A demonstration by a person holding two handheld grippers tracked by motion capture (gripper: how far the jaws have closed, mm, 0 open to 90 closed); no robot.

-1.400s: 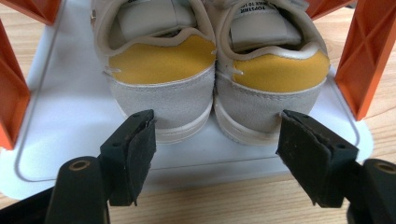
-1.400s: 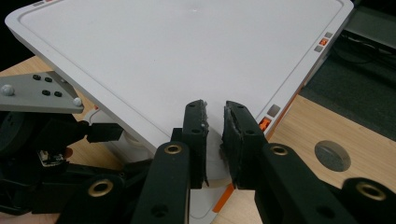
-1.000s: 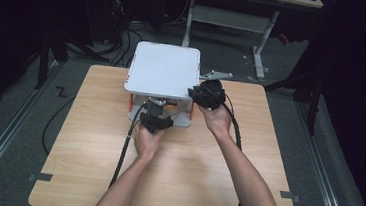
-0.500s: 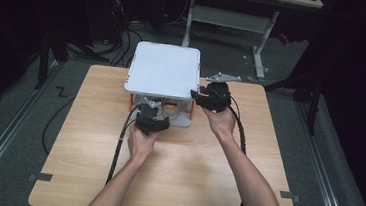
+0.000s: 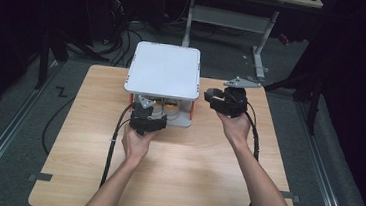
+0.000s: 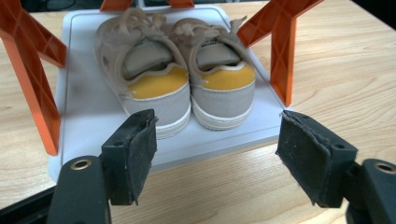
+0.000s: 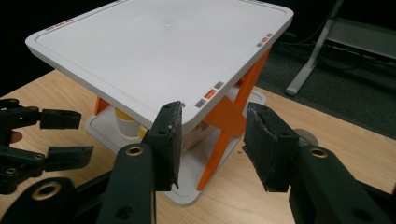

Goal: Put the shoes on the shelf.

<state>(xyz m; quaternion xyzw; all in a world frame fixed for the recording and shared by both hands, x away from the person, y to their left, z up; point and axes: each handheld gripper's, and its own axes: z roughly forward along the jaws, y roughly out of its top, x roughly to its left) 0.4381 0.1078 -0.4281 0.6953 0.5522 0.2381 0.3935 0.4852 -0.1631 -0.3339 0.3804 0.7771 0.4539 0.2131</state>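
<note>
A pair of grey shoes (image 6: 187, 79) with yellow heels stands heel-out on the lower white shelf (image 6: 84, 112) of a small rack with orange supports (image 6: 280, 51). My left gripper (image 6: 217, 154) faces the heels from just in front of the shelf's edge; its jaws have just been opening and nothing is between them. My right gripper (image 7: 212, 144) hovers off the rack's right front corner, below the rim of the top shelf (image 7: 159, 51). Its jaws have also just been opening and hold nothing. In the high view, the left gripper (image 5: 146, 111) is at the rack's front and the right gripper (image 5: 210, 96) beside it.
The rack (image 5: 163, 71) stands at the back middle of a wooden table (image 5: 190, 169). Black cables (image 5: 112, 147) trail from both grippers toward the person. Behind the table are a desk frame (image 5: 260, 54) and floor cables. A rail (image 5: 2, 142) runs along the floor at left.
The right gripper has moved to the right, away from the rack's corner, and its jaws stand wider. The left gripper has drawn slightly left and back from the rack's front.
</note>
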